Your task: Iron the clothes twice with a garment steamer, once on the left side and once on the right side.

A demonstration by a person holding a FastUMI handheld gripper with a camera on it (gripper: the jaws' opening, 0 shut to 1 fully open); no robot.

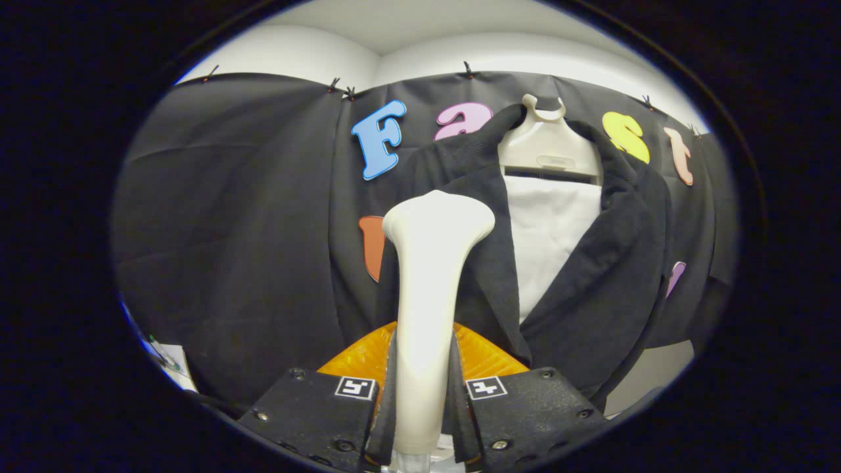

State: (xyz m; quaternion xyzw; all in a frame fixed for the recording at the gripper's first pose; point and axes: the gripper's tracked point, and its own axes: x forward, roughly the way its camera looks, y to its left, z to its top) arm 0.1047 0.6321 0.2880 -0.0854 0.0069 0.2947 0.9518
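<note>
A white garment steamer [430, 276] stands upright between my fingers, its wide head at the top. My gripper [422, 394] is shut on the steamer's handle, one finger pressing each side. Just beyond it hangs a dark jacket [591, 276] on a cream hanger [546, 141], open at the front over a white inner board [548, 230]. The steamer head sits in front of the jacket's left lapel; I cannot tell whether it touches the cloth.
An orange ribbed part [489, 355] shows just behind the fingers, at the steamer's foot. The black booth cloth [236, 230] runs behind the jacket and off to the left. A pale surface [647, 378] lies below the jacket's right hem.
</note>
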